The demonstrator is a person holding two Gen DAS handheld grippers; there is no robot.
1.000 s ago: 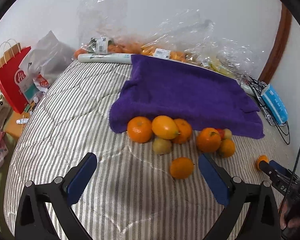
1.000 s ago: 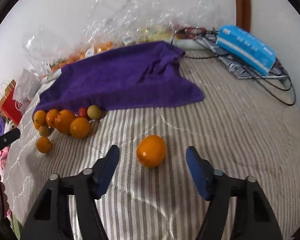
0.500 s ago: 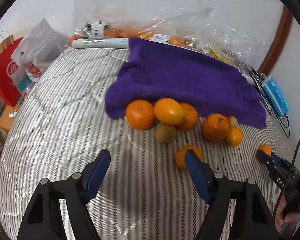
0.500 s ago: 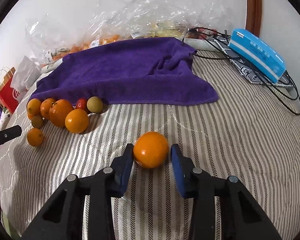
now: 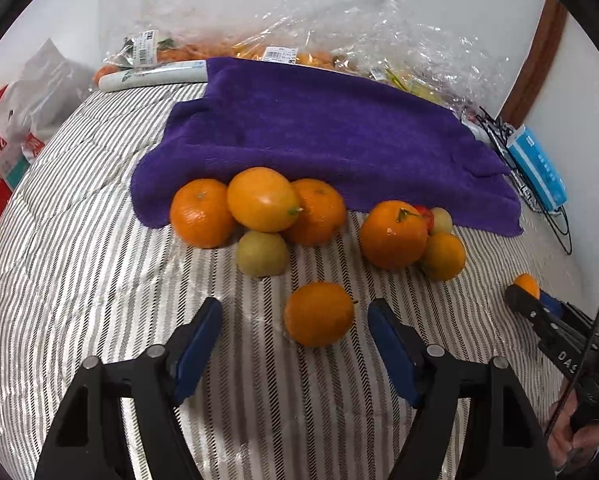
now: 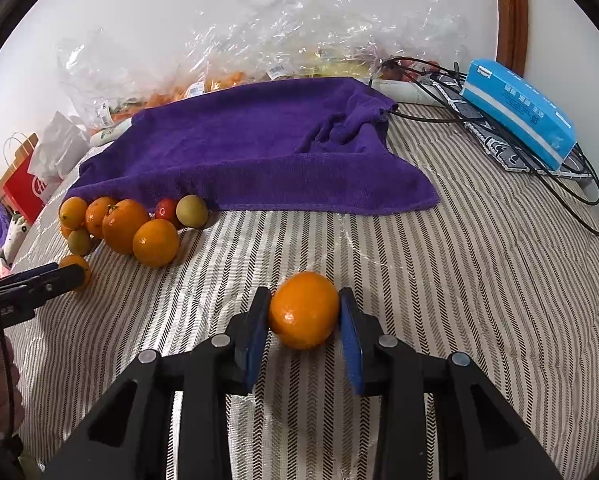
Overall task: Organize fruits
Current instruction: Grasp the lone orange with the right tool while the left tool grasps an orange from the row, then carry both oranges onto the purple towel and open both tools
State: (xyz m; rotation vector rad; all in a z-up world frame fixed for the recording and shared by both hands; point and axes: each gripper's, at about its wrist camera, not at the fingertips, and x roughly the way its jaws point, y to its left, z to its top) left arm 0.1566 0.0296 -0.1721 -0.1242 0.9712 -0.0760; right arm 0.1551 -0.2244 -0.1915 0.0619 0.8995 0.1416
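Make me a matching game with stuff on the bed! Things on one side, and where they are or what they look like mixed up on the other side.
Things:
1. lone orange
2. small orange
3. towel
4. blue box

Clues:
A. purple, spread out behind the fruit pile
B. squeezed between the right gripper pads
C. lying on black cables near the wall
D. on the striped cover, between the open left gripper fingers, not touched

Pairs: 1-B, 2-D, 3-A, 4-C
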